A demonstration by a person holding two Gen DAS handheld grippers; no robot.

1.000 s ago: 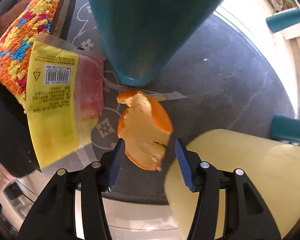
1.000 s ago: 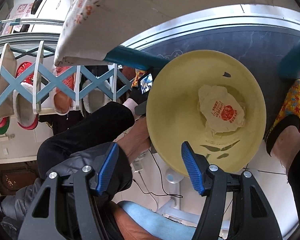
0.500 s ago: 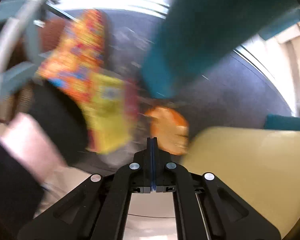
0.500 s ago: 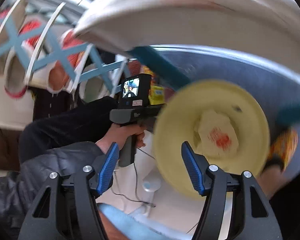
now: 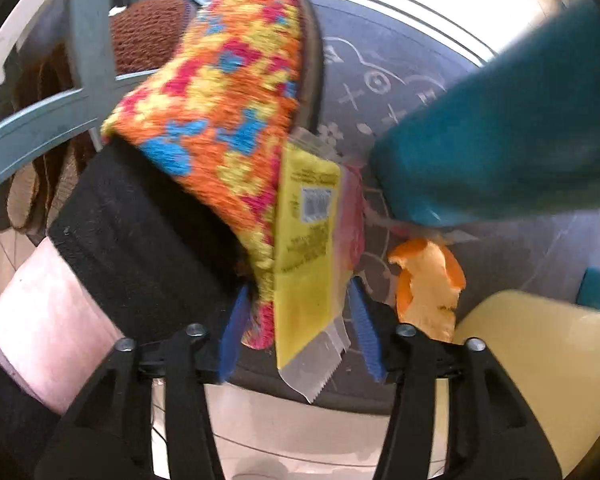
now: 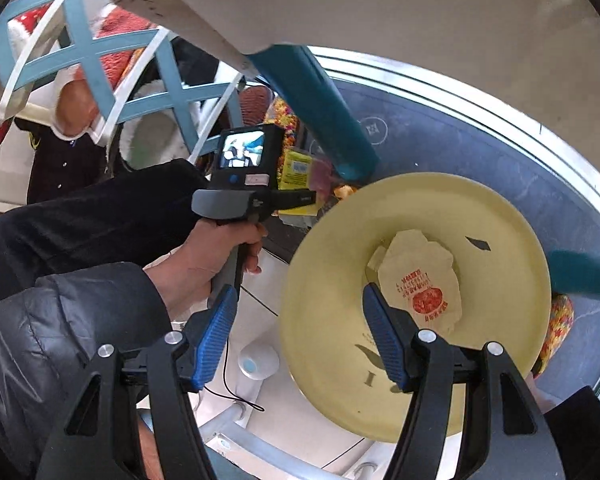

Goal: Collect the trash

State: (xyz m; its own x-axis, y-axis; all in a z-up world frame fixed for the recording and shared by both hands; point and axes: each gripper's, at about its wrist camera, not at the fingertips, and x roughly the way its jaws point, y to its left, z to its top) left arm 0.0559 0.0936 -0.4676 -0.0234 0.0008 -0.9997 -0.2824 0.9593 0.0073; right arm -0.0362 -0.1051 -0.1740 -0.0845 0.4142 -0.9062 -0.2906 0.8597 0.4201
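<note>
Lining up left jaws on the yellow wrapper

Left gripper (image 5: 296, 328): jaws wide open, holding nothing. Yellow wrapper (image 5: 306, 252) sits right in the gap, its near clear-sealed end poking between the blue pads. Long axis runs straight away from the jaws, roughly along the approach line, so the pads would close across its short width. Can't tell if either pad touches it yet; frame is a bit blurred.

Wrapper lies on the dark floor mat (image 5: 500, 248) near its front edge, hard against a knitted slipper (image 5: 228, 100) on the left side. Left pad is very close to that slipper, so snagging the knit is the risk I'd watch.

Orange peel (image 5: 428, 280) is just right of the jaws, outside the gap, beside the teal chair leg (image 5: 500, 152) and close to the rim of the yellow bin (image 5: 540, 352).

Right gripper (image 6: 296, 336): jaws also wide open and empty, hovering above the bin's near rim. A crumpled paper wrapper (image 6: 420, 280) already lies in the bin.

Left hand is clearly the nearer one to both pieces. Judgement: wrapper first, then peel; the bin is just to the right for the drop.
</note>
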